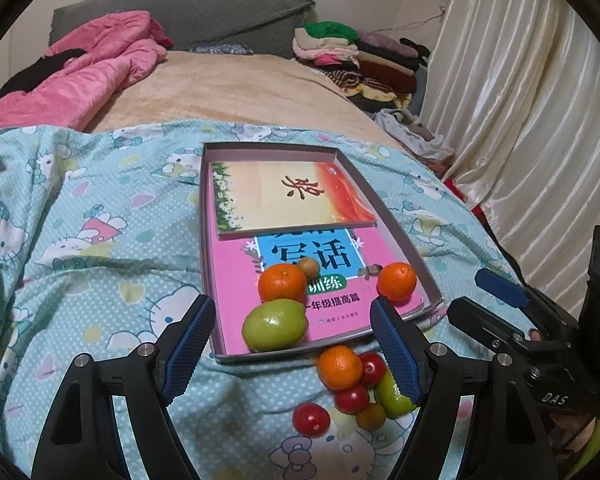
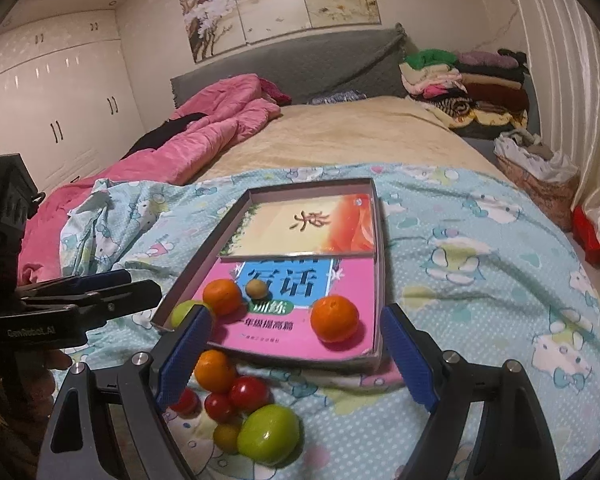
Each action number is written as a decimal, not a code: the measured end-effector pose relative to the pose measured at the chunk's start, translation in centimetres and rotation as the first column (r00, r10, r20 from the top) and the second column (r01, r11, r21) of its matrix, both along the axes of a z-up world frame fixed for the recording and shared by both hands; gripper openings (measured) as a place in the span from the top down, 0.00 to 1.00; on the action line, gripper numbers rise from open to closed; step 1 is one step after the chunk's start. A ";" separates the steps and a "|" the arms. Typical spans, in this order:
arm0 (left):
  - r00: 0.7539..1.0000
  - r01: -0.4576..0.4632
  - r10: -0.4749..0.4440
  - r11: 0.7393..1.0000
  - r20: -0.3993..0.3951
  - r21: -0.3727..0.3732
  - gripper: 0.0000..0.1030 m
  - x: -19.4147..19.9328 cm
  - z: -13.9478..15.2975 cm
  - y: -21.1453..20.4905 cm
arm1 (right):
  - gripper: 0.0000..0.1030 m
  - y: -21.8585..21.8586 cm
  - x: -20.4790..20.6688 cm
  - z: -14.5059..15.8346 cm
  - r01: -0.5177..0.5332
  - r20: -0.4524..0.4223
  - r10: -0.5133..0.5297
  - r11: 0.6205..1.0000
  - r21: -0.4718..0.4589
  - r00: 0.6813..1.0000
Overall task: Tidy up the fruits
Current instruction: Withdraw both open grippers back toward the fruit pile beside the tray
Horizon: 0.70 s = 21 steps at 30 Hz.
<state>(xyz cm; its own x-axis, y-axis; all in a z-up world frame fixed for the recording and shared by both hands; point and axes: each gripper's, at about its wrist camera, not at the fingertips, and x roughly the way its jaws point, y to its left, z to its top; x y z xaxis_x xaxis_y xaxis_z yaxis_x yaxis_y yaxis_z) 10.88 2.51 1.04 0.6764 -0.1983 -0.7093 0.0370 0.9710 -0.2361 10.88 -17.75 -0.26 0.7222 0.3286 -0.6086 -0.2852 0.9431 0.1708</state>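
Both the left tool point(image 1: 292, 346) and right tool point(image 2: 296, 354) stand wide open, empty; the cherry tomatoes point(image 2: 249, 394) on the bed look small, slick, crushable, best pinched gently across the middle.

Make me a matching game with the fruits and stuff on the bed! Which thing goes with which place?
Things:
1. small brown fruit
2. red tomatoes
3. yellow-orange book
4. folded clothes

Places:
A. far end of the tray
B. on the sheet, outside the tray
C. on the pink book, between two oranges
D. stacked near the curtain

Pairs: 1-C, 2-B, 3-A, 4-D
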 end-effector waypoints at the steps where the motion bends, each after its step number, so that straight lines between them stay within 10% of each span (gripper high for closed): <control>1: 1.000 0.004 -0.004 1.000 -0.003 0.000 0.22 0.0 0.0 -0.1 | 0.17 0.0 -0.1 -0.1 0.004 -0.011 -0.004 1.000 0.006 1.000; 21: 0.993 0.055 -0.053 0.998 -0.104 0.015 0.22 -1.0 -1.8 -1.3 | 0.17 0.8 -1.8 -3.0 0.001 -0.172 -0.011 0.998 -0.059 0.985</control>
<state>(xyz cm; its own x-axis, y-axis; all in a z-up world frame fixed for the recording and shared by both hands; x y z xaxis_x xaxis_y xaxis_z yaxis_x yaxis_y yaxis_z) 9.89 1.22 -0.72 0.5882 -0.2196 -0.7783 0.0658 0.9722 -0.2245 9.09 -16.99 -3.30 0.6069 0.2844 -0.7421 -0.2504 0.9547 0.1611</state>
